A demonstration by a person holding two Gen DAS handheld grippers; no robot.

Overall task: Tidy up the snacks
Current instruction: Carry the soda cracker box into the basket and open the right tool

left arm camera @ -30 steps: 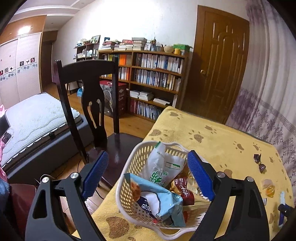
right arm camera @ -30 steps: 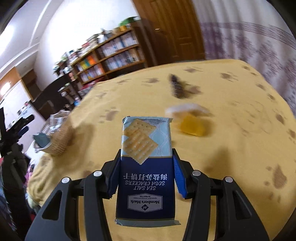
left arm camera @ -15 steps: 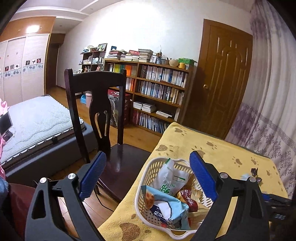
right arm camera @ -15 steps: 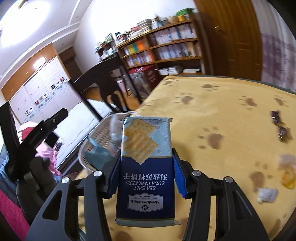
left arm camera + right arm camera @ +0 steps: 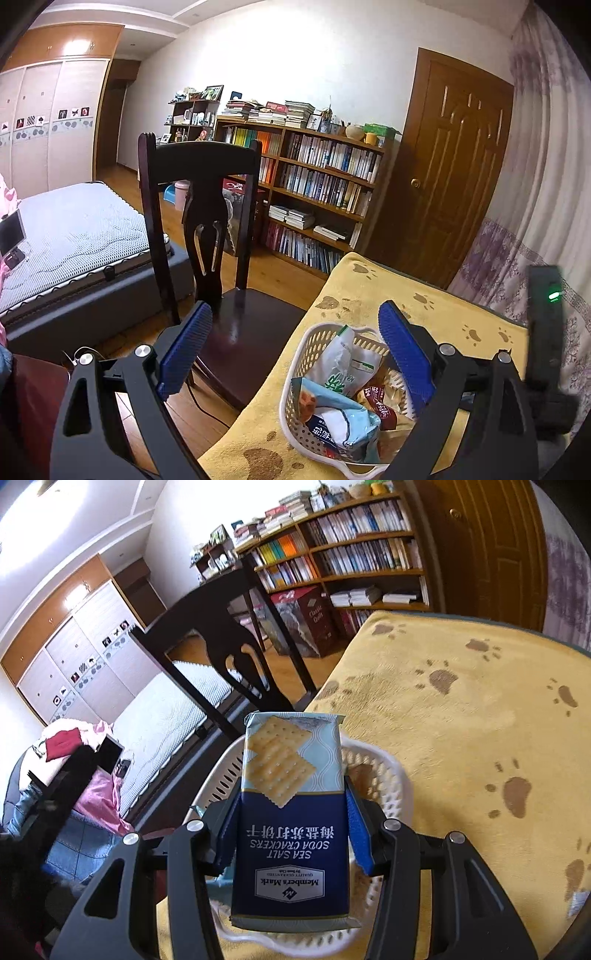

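Left wrist view: raised, set back near the table corner, looking down past the white basket (image 5: 295, 435) toward chair (image 5: 207, 236) and bookshelf (image 5: 314, 184); right wrist view: close above the same basket (image 5: 373, 771), seemingly tilted leftward, facing that same chair (image 5: 221, 627), bookshelf (image 5: 332, 539) and yellow tablecloth (image 5: 461, 720).

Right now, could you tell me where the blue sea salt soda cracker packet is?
In the right wrist view, the blue soda cracker packet is clamped in the right gripper, above the white plastic basket.

White walls, wooden floor (image 5: 122, 177), dark wooden chair (image 5: 207, 229), full bookshelf (image 5: 317, 192), brown door (image 5: 450, 177), grey mattress (image 5: 66, 229), wardrobe (image 5: 44, 122), patterned curtain (image 5: 535, 184), ceiling light glare.
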